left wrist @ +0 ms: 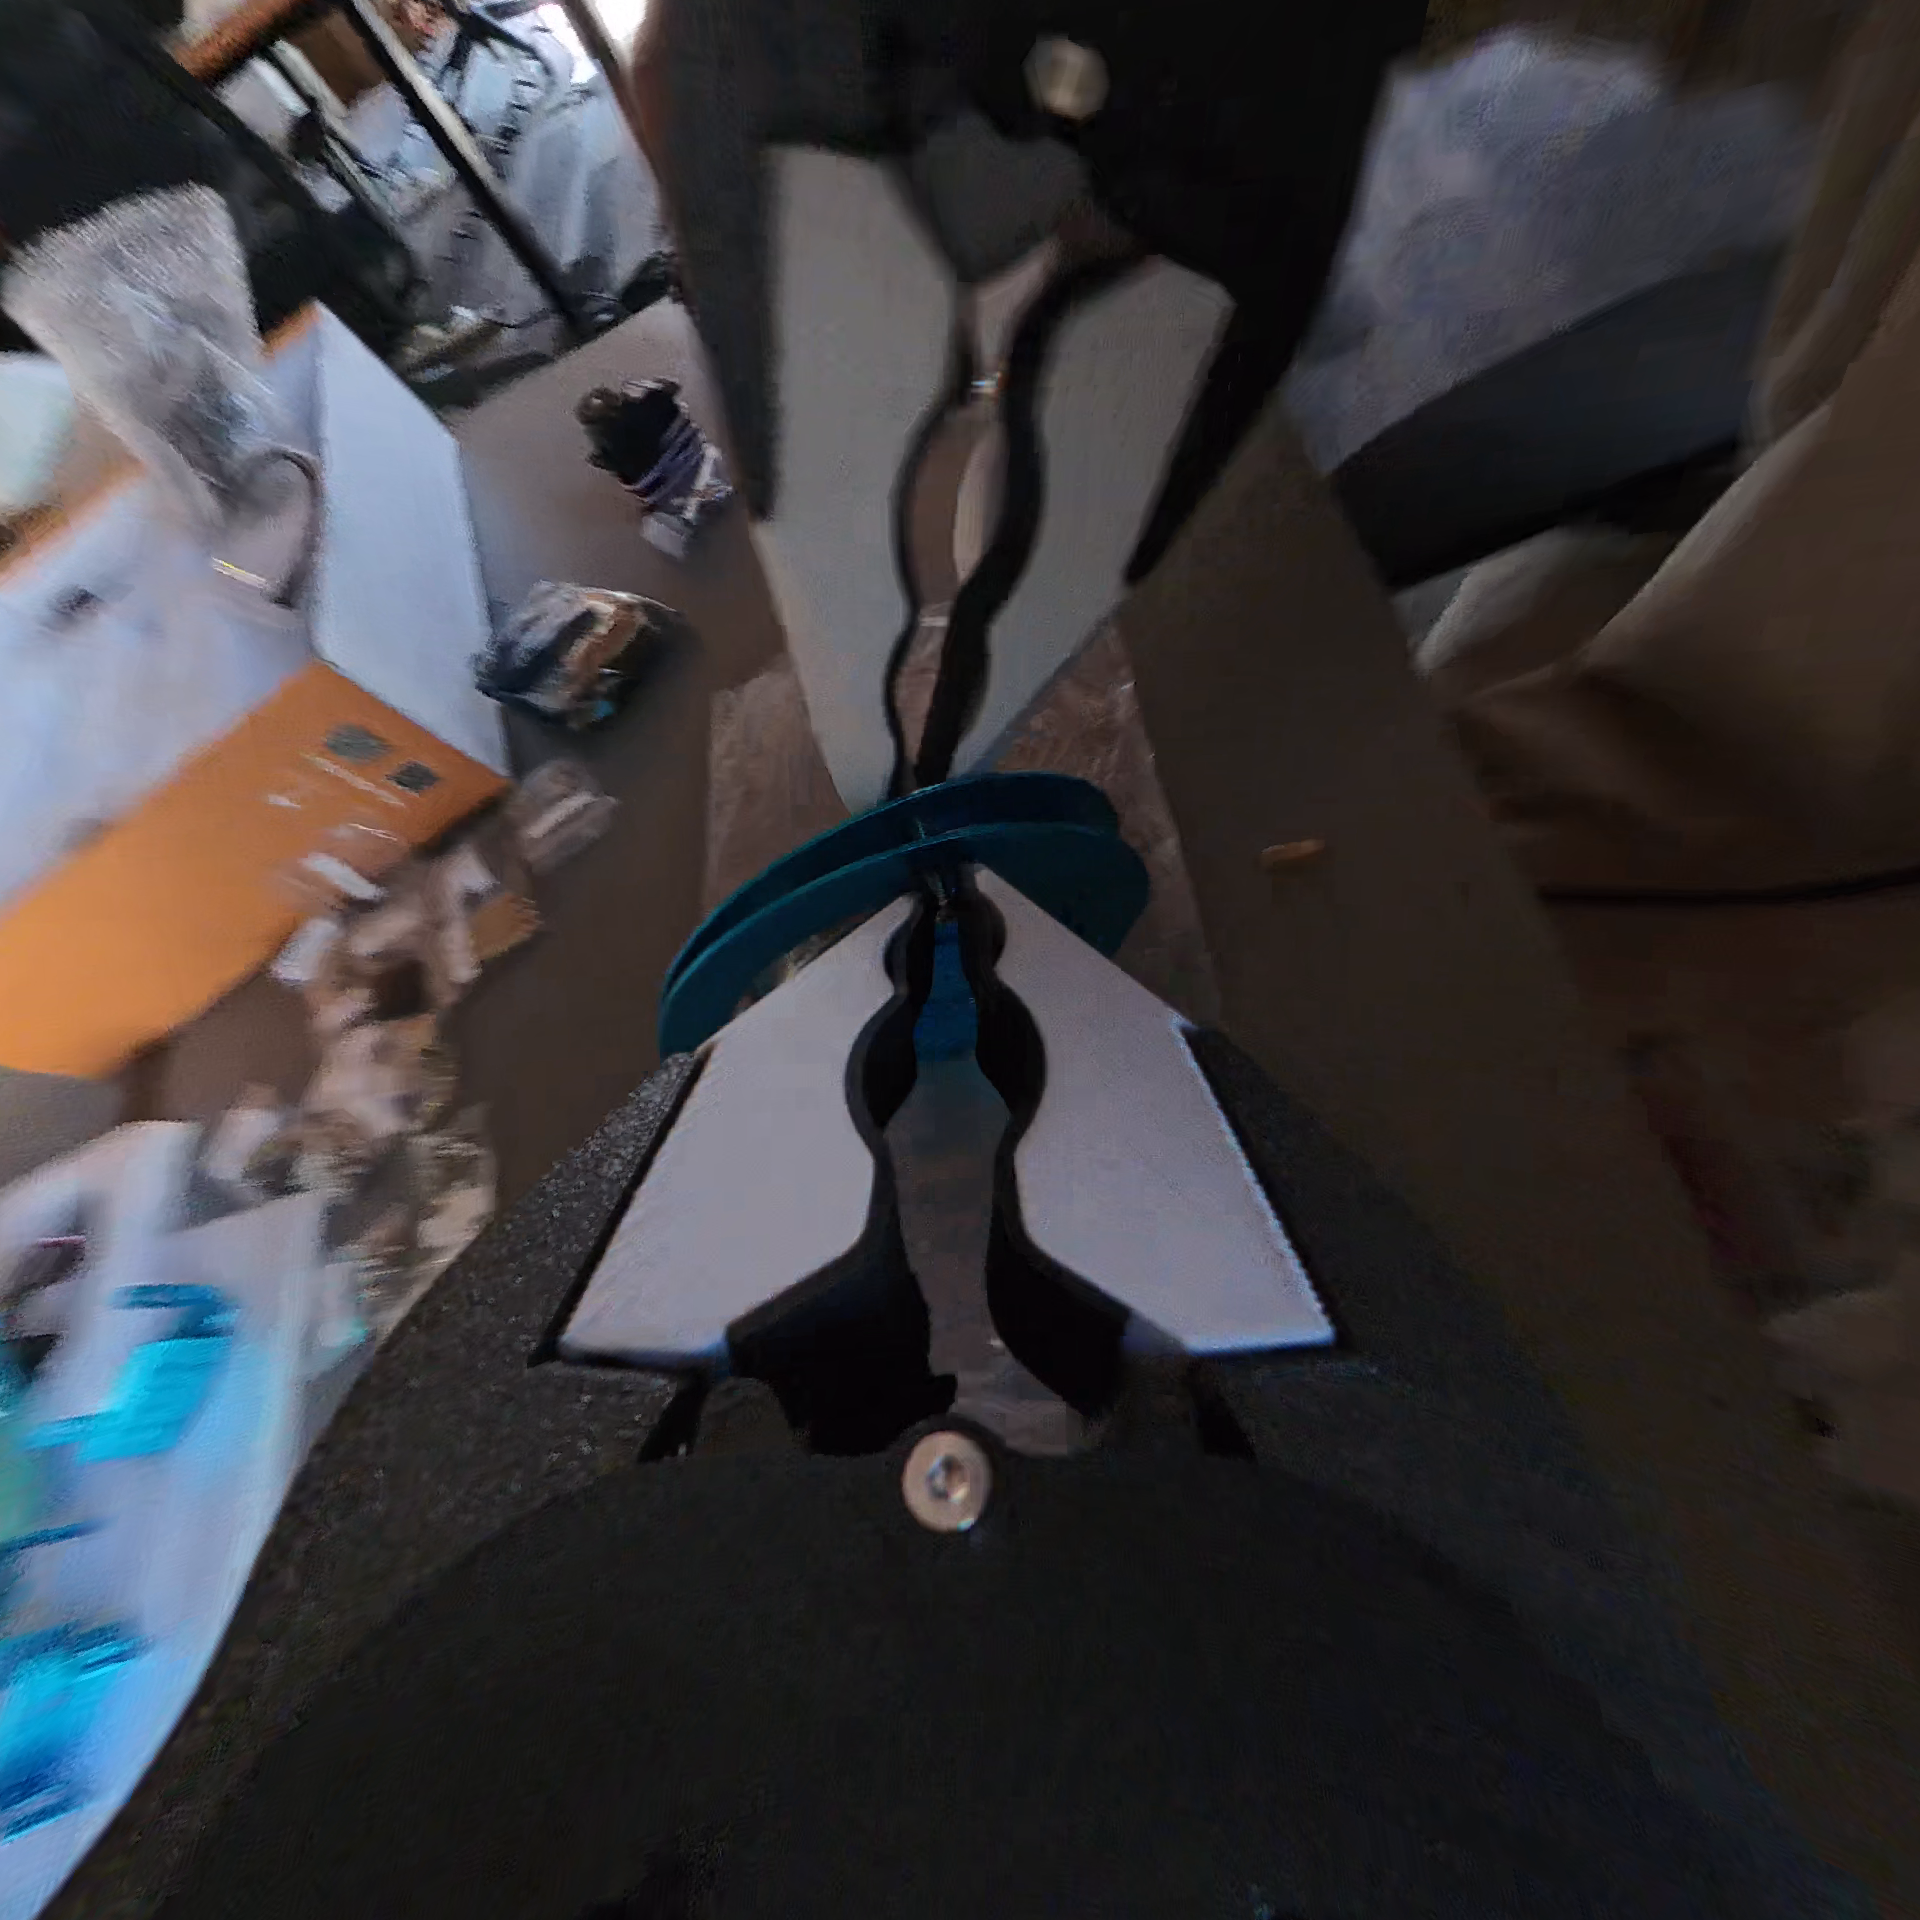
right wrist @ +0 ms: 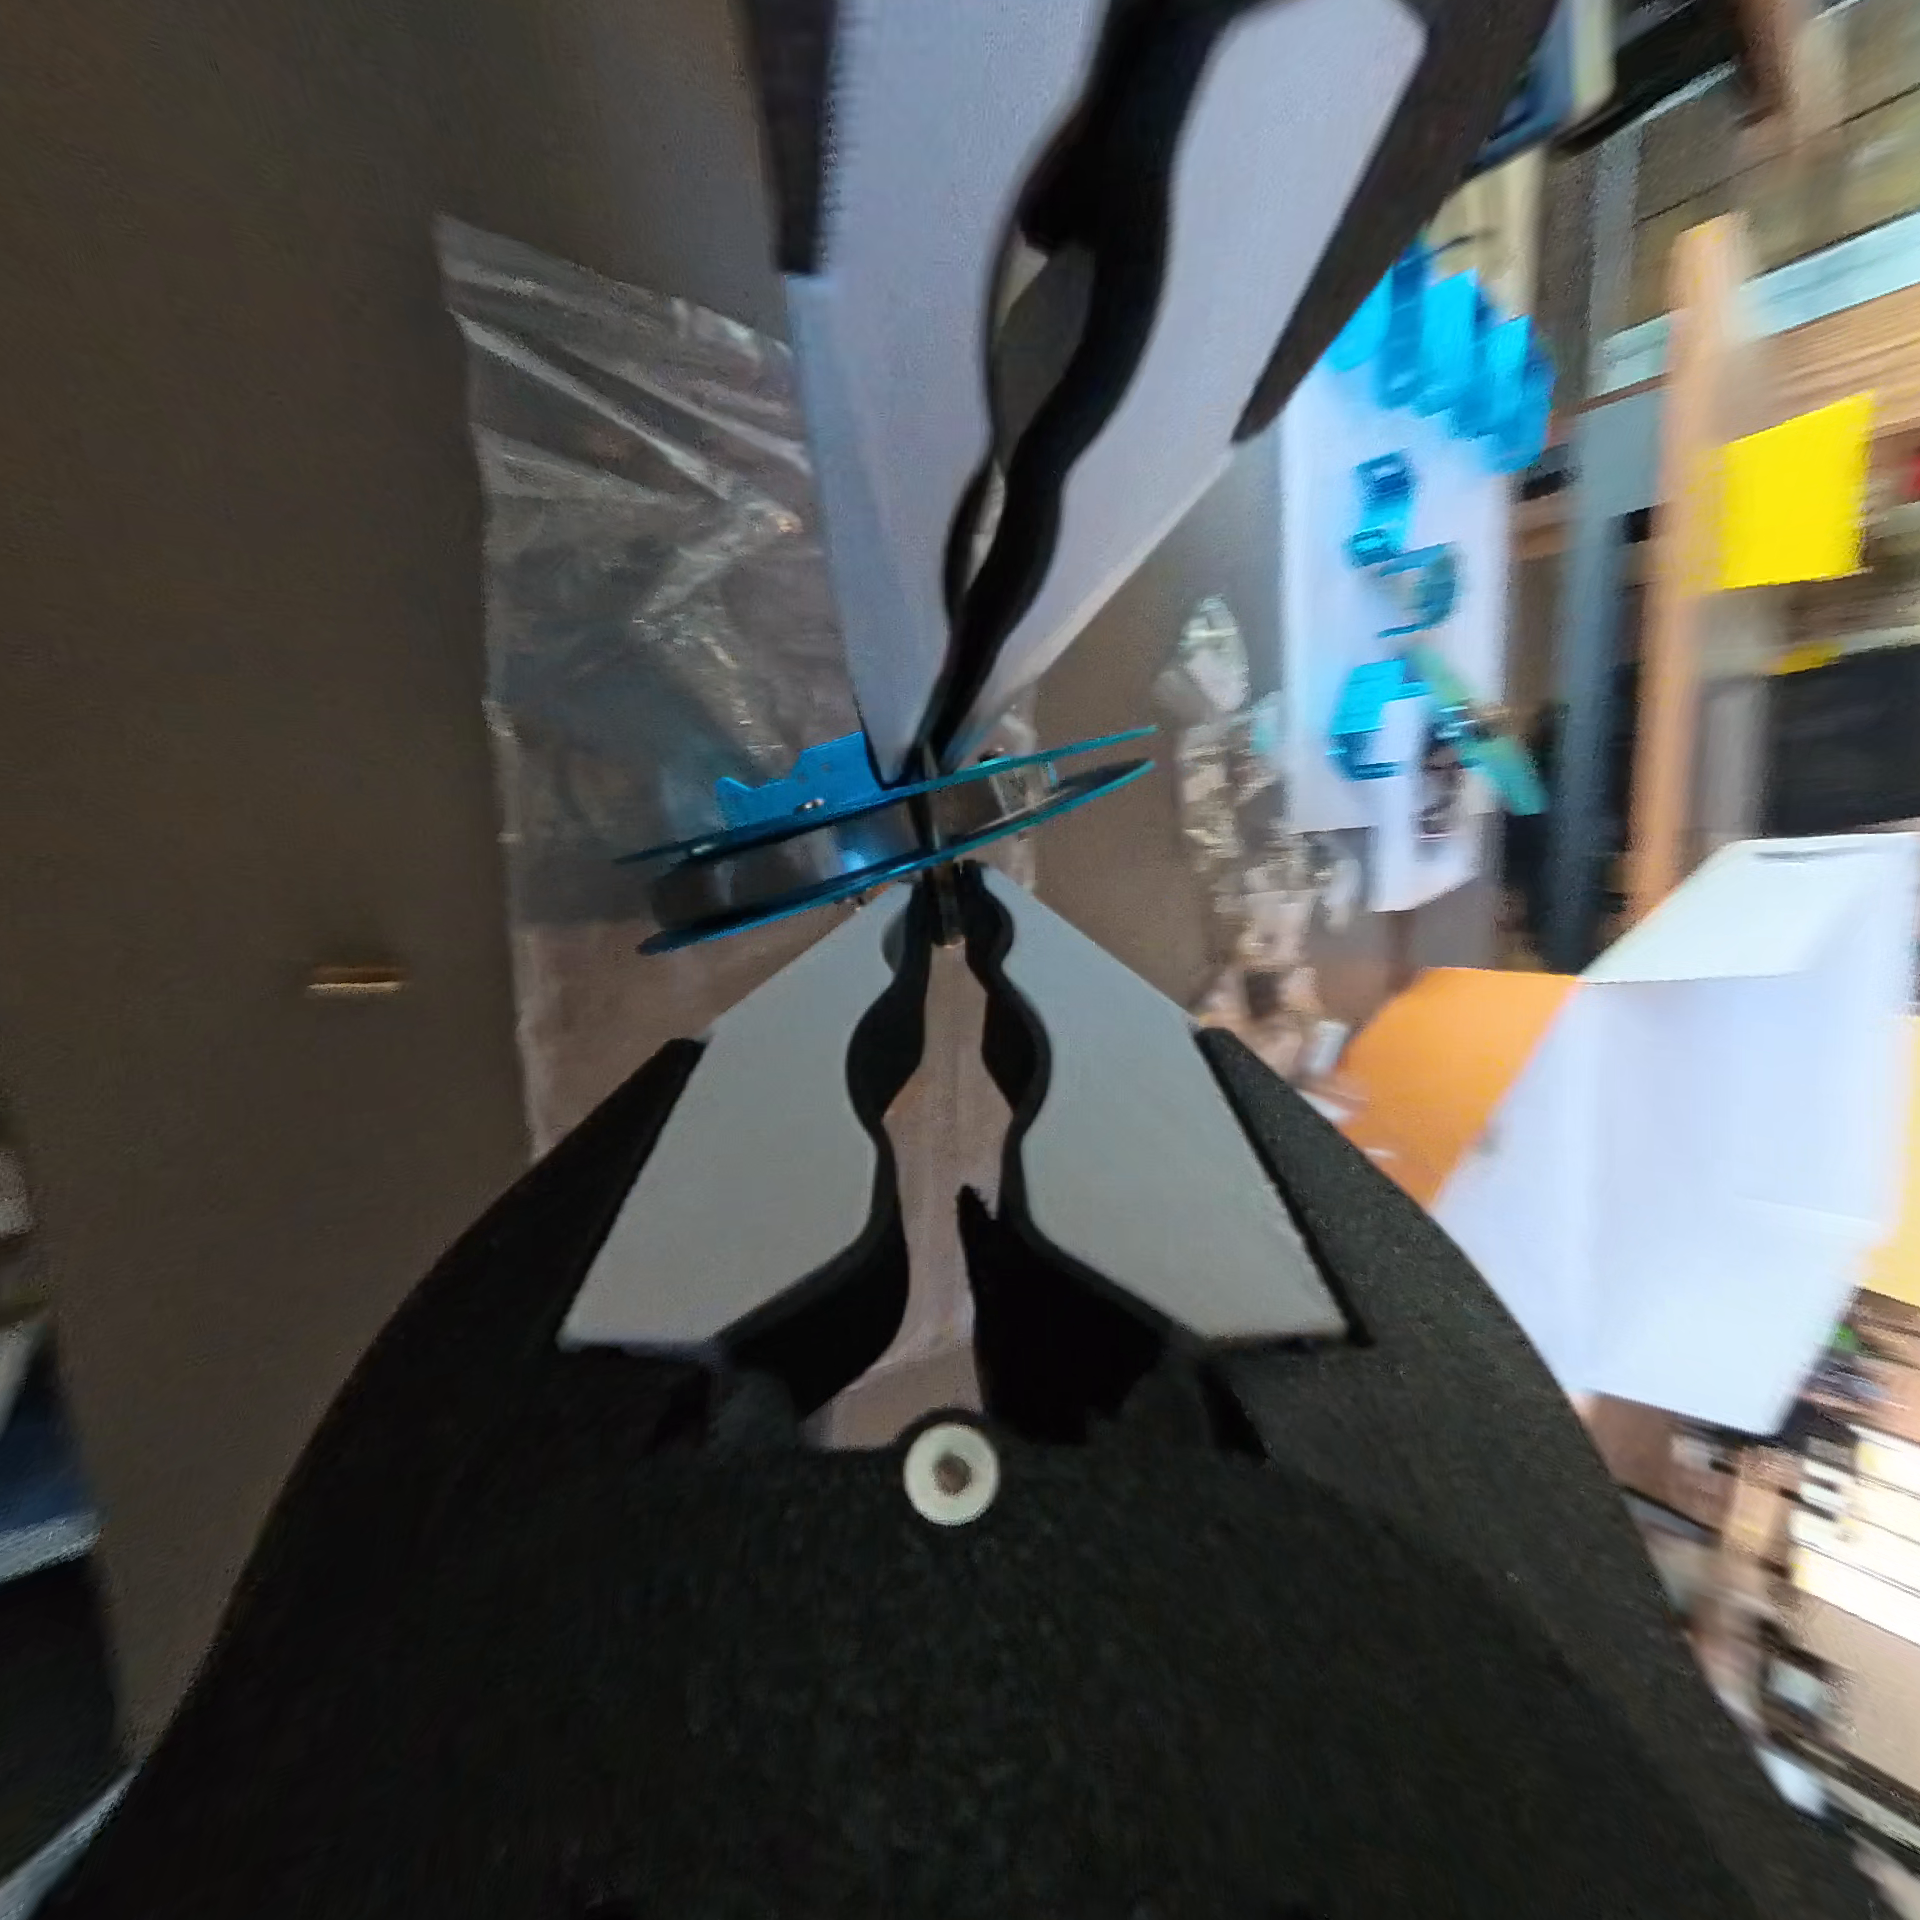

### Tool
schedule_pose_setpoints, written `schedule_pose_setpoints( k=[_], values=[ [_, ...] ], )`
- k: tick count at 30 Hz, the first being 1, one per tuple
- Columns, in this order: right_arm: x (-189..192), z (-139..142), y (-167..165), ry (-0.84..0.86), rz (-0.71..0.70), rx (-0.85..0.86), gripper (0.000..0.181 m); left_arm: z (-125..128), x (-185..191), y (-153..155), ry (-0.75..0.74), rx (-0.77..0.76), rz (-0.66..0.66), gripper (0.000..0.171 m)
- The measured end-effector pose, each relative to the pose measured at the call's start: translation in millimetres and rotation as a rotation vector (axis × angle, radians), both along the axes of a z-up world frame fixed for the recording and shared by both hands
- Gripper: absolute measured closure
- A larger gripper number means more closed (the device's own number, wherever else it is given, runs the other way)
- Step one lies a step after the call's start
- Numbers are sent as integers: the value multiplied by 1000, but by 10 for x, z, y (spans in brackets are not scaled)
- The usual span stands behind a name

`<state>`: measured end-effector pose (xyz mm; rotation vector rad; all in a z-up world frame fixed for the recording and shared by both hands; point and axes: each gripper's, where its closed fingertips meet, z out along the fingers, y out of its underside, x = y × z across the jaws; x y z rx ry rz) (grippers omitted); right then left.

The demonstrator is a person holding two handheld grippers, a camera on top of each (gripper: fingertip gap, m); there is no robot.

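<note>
A blue assembly of two thin stacked discs (left wrist: 790, 899) hangs in the air between my two grippers, which meet tip to tip. In the left wrist view, my left gripper (left wrist: 940, 899) is shut on the near side of the assembly. The right gripper (left wrist: 916, 795) comes in from above and pinches the far side. In the right wrist view, my right gripper (right wrist: 940, 904) is shut on the disc assembly (right wrist: 748, 844), and the left gripper (right wrist: 914, 764) grips it from the top. A blue bracket (right wrist: 800, 790) sits on the upper disc.
A clear plastic bag (right wrist: 644, 520) lies on the brown table (right wrist: 208, 623), with a small brass part (right wrist: 353, 977) beside it. An orange and white box (left wrist: 260, 831) and a white sheet with blue pictures (right wrist: 1392, 623) lie at the side. Shoes (left wrist: 665, 457) sit on the floor. Both views are blurred. The tips of both grippers are at nearly the same place.
</note>
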<state>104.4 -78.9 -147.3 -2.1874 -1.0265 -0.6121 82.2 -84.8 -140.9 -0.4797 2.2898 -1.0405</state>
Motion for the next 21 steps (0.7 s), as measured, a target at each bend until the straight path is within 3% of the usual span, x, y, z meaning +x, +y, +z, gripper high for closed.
schedule_pose_setpoints(
  k=[12, 18, 21],
  values=[
    [-152, -110, -376, 737, -148, -932, 177, -57, 21, -141, -693, 705, -5, 171],
    [-204, -2, -442, 1184, -271, -1337, 177, -53, 65, -141, -939, 912, -9, 171],
    [-226, -7, -466, 1244, -257, -1403, 178, -83, 60, -155, -928, 910, -16, 171]
  ],
)
